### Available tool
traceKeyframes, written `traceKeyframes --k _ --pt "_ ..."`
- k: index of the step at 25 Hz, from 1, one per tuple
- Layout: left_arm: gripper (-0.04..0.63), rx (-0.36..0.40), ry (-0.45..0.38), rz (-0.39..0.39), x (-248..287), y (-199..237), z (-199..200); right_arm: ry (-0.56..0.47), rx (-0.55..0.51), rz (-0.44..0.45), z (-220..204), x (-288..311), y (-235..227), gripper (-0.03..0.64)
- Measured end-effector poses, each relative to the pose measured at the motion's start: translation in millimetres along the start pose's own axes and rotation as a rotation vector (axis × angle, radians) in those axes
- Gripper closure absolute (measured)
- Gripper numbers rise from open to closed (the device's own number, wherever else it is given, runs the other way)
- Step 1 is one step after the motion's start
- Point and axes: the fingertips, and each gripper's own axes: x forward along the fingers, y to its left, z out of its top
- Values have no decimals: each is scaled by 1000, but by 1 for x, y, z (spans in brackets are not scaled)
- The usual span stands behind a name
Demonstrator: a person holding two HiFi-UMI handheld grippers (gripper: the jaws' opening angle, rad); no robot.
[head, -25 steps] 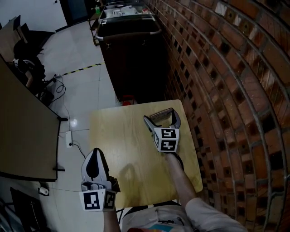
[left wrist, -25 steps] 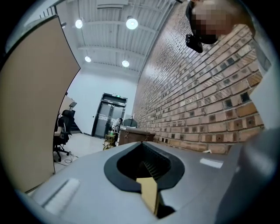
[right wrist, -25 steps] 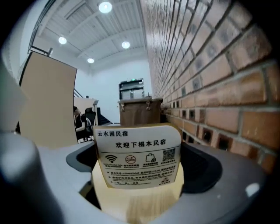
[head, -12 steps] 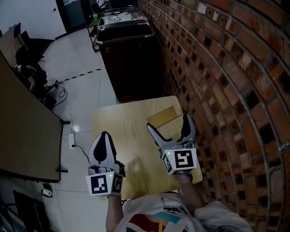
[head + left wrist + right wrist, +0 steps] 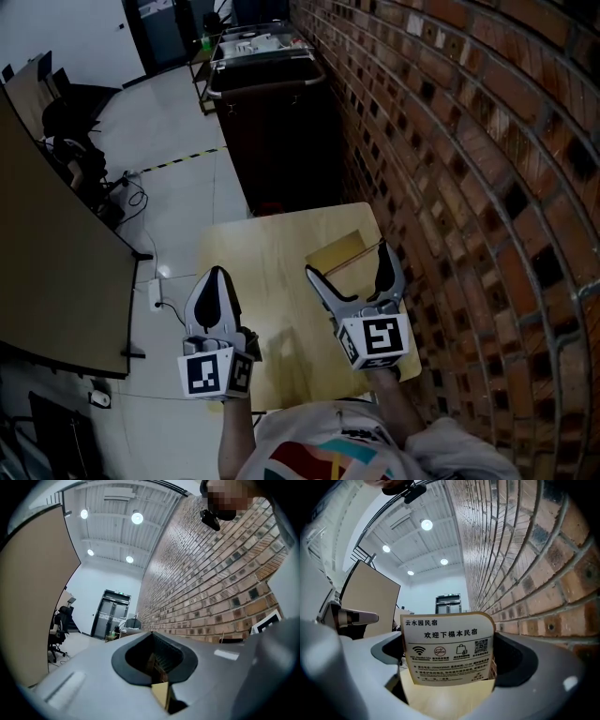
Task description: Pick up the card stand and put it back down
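Observation:
The card stand [image 5: 448, 648] is a white printed card upright in a pale wooden base. It stands on the small wooden table [image 5: 253, 253] close to the brick wall, and the head view shows it as a tan slab [image 5: 330, 251]. My right gripper [image 5: 346, 260] is open, with its jaws spread wide to either side of the stand and not pressing it. My left gripper [image 5: 216, 278] is shut on nothing and hovers over the table's left near edge. In the left gripper view its jaws [image 5: 152, 637] point along the wall.
A brick wall [image 5: 469, 187] runs along the table's right side. A dark wheeled cart [image 5: 272, 112] stands just beyond the table. A brown partition [image 5: 47, 253] lies to the left, with cables and an office chair [image 5: 66, 122] on the pale floor.
My right gripper was shut on the card stand a second ago; it has opened, let go and drawn back toward me. The left gripper rose a little toward the table.

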Motion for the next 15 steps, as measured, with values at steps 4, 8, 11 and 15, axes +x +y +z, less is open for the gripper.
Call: traceKeyframes --k 4,8,11,15 --pt "591 6 2 3 -3 0 2 2 17 -1 2 -2 0 48" --pt "591 40 23 -6 -6 -3 -1 2 32 -1 3 -5 1 48" --pt "591 39 3 -3 -8 -4 3 -2 33 -2 5 -6 2 48" --pt "591 23 -18 -4 -11 -3 7 2 36 -2 4 -7 4 48"
